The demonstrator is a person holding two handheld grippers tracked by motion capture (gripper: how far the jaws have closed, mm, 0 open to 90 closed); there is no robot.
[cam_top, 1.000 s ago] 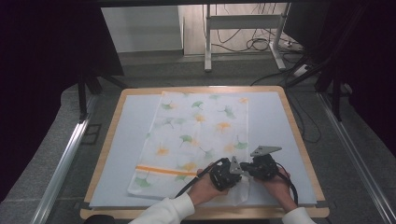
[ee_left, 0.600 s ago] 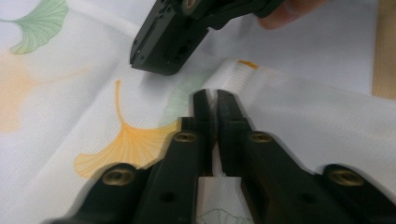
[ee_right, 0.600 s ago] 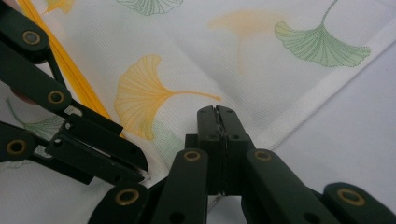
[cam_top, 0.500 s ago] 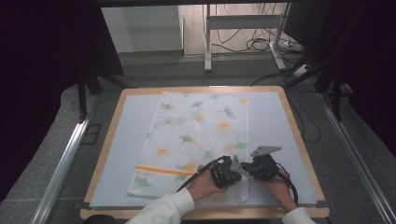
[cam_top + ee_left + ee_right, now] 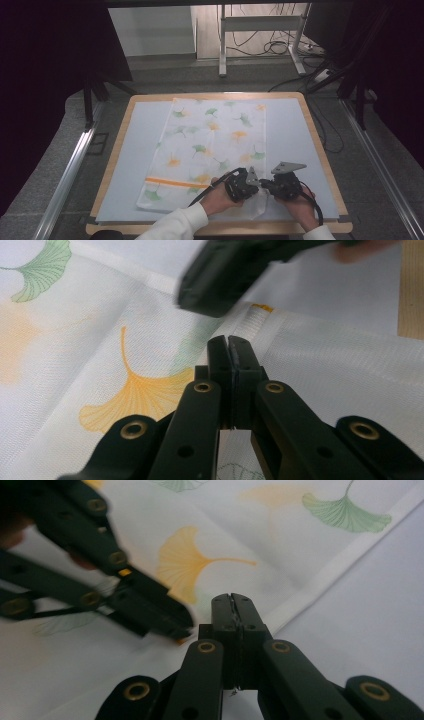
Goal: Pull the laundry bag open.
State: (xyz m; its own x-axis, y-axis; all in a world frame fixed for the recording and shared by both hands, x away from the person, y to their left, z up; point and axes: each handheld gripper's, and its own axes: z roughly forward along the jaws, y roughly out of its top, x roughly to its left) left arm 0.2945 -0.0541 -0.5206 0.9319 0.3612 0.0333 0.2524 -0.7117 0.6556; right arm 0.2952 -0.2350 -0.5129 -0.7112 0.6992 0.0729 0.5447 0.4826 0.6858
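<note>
Fingers: both pairs together, nothing between | two grippers: left gripper [image 5: 251,181], right gripper [image 5: 265,184] | one cloth [image 5: 210,145]

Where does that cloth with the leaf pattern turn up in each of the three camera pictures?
High view: the cloth lies spread in the middle of the table, reaching toward the person.
Left gripper view: the cloth lies across the left and middle, under the shut jaws.
Right gripper view: the cloth covers the top and left, its hem running diagonally.
Shared landmark: the left gripper, lower centre in the high view, left in the right gripper view.
</note>
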